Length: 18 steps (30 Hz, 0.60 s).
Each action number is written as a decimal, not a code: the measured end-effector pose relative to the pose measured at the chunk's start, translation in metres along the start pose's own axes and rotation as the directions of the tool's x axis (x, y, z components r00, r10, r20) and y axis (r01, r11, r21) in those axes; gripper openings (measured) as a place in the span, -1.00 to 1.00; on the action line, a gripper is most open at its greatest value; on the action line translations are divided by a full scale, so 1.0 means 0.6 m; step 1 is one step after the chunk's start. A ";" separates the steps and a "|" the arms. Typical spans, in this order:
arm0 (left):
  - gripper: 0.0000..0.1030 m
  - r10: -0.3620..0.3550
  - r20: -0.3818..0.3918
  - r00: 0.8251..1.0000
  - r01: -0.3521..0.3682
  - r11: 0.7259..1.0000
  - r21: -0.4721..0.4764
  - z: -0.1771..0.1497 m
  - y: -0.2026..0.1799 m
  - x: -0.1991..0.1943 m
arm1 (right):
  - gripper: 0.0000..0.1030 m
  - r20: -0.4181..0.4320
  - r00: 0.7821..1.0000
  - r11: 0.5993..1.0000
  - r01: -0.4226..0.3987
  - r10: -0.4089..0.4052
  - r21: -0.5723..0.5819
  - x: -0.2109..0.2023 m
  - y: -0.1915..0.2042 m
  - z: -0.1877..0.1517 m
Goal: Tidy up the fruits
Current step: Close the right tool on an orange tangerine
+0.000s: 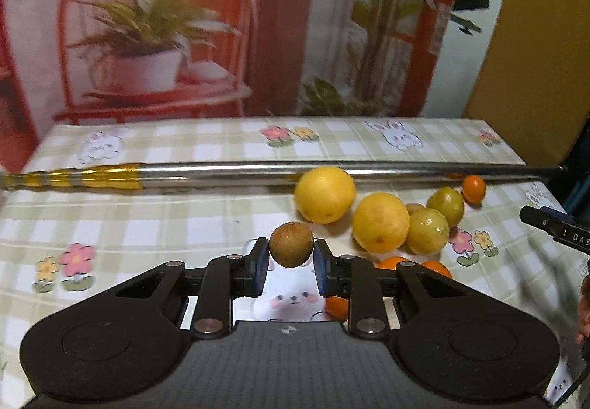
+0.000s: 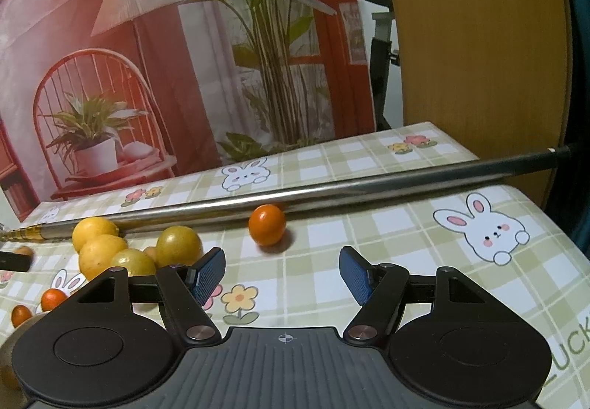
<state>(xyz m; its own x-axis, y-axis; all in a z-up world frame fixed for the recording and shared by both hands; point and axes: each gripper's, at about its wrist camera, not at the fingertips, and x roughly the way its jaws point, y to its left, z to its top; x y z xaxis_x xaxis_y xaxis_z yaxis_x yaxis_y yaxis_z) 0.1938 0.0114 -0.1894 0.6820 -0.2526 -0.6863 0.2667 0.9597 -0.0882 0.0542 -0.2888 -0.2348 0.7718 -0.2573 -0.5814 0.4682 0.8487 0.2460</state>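
My left gripper (image 1: 291, 254) is shut on a small round brown fruit (image 1: 291, 243), held above the tablecloth. Just right of it lie two yellow lemons (image 1: 325, 193) (image 1: 380, 222) and two yellow-green fruits (image 1: 427, 231), with a small orange fruit (image 1: 474, 188) by the metal pole and more orange ones (image 1: 391, 262) partly hidden under the gripper. In the right wrist view my right gripper (image 2: 282, 271) stands open above the cloth with nothing between its fingers. A small orange fruit (image 2: 266, 224) lies ahead of it; the yellow cluster (image 2: 103, 254) sits to its left.
A long metal pole (image 1: 236, 171) (image 2: 332, 189) lies across the table behind the fruit. A printed backdrop stands at the table's far edge. The other gripper's tip (image 1: 553, 226) shows at the right edge. The checked tablecloth (image 2: 405, 232) ends near the right.
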 end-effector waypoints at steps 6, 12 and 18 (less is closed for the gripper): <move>-0.46 0.056 0.051 0.997 -0.051 0.994 -0.094 -0.009 0.008 -0.033 | 0.26 0.078 0.997 0.999 -0.005 0.009 -0.046 0.018 0.000 0.008; -0.46 0.096 0.076 0.993 -0.080 0.979 -0.189 -0.013 0.017 -0.055 | 0.23 0.128 0.991 0.996 -0.020 0.030 -0.082 0.058 0.013 0.025; -0.46 0.107 0.070 0.992 -0.092 0.978 -0.187 -0.026 0.015 -0.062 | 0.11 0.107 0.994 0.995 -0.006 0.016 -0.099 0.109 0.024 0.033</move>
<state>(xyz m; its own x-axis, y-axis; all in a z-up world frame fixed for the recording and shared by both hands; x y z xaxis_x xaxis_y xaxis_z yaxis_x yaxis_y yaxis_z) 0.1600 0.0311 -0.1756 0.7527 -0.1564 -0.6396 0.0704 0.9849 -0.1580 0.1199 -0.3027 -0.2540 0.8212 -0.2915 -0.4906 0.4188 0.8918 0.1711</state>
